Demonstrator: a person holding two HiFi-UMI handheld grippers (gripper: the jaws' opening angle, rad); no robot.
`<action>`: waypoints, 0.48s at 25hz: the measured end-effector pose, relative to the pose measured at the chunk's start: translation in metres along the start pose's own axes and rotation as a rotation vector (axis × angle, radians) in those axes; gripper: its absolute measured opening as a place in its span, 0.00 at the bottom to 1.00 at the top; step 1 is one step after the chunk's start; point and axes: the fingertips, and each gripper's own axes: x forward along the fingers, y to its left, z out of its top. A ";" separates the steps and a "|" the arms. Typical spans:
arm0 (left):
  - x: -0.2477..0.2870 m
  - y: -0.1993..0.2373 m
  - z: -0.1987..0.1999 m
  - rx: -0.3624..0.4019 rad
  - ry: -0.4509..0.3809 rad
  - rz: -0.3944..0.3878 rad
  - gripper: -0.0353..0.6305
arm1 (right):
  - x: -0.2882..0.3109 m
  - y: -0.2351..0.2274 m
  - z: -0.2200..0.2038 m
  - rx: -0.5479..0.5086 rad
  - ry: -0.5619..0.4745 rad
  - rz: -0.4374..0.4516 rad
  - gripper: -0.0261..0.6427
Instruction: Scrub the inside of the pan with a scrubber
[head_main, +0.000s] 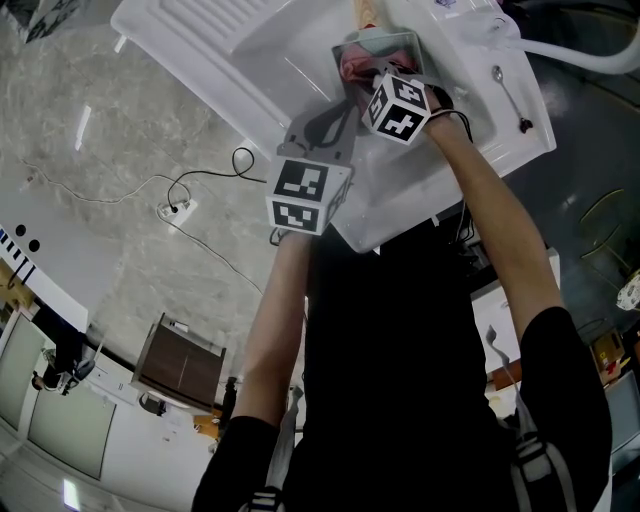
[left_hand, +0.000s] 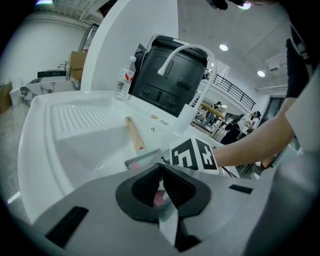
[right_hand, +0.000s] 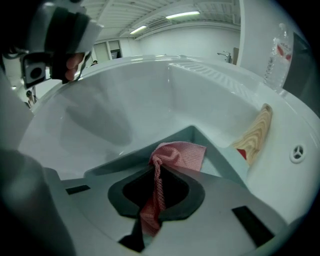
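Scrubbing well here means firm, overlapping strokes: the right claw (right_hand: 157, 186) is clenched on the pink mesh scrubber (right_hand: 176, 152), which reaches into the square grey-green metal pan (right_hand: 222, 162) at frame centre in the white sink (right_hand: 125, 95) — the left claw (left_hand: 162, 176), pinched tight on the pan's rim, should brace it

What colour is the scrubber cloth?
The scrubber cloth, over the pan, is pink and finely woven; the right gripper view shows it best.
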 end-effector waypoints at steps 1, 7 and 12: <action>0.000 0.000 0.000 0.003 -0.004 -0.001 0.13 | 0.001 0.008 -0.001 -0.014 0.004 0.024 0.11; 0.000 0.000 -0.003 0.019 -0.006 0.003 0.13 | 0.000 0.057 -0.021 -0.149 0.092 0.214 0.11; 0.000 0.000 -0.001 0.026 -0.010 0.005 0.13 | -0.005 0.071 -0.035 -0.203 0.169 0.299 0.11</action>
